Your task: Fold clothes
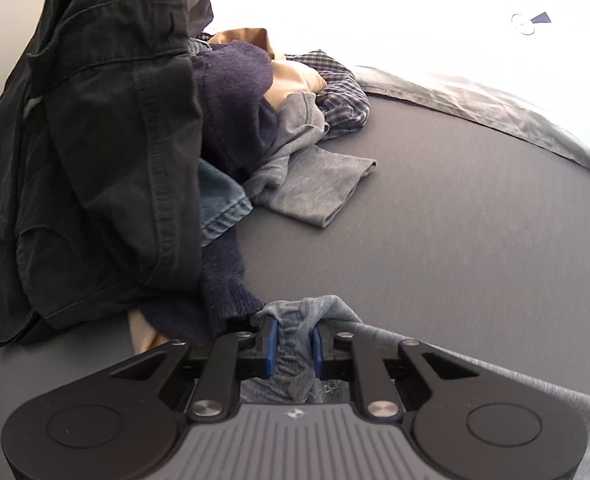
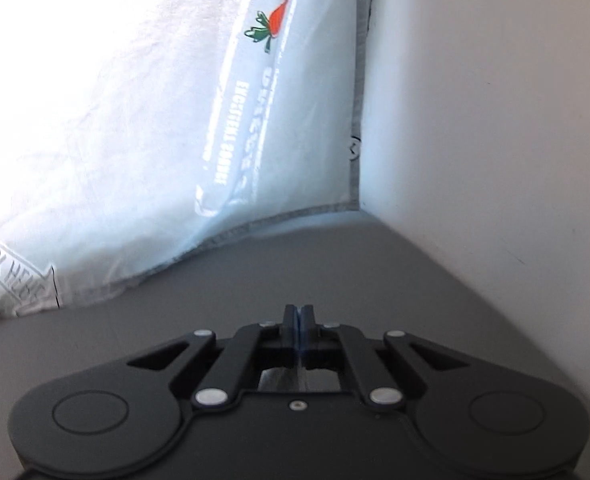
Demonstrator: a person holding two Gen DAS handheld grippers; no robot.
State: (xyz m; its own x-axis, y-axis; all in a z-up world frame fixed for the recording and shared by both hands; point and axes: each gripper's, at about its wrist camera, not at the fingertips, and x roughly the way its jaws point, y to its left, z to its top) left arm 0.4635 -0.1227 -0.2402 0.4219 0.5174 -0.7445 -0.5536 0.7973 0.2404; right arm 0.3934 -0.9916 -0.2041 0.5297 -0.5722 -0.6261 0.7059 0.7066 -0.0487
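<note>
Grey garment (image 1: 295, 344): bunched hem pinched between the blue pads of the left gripper (image 1: 293, 342), narrow grip on gathered fabric. Probably holding an edge to drag it clear of the clothes pile (image 1: 135, 152) up-left of the tool. Its cloth trails right and back past the gripper body, so the long axis likely runs sideways across the grey surface (image 1: 455, 220). Right gripper (image 2: 299, 328): pads fully together, empty, pointing at the pillow (image 2: 135, 120) and wall corner.
</note>
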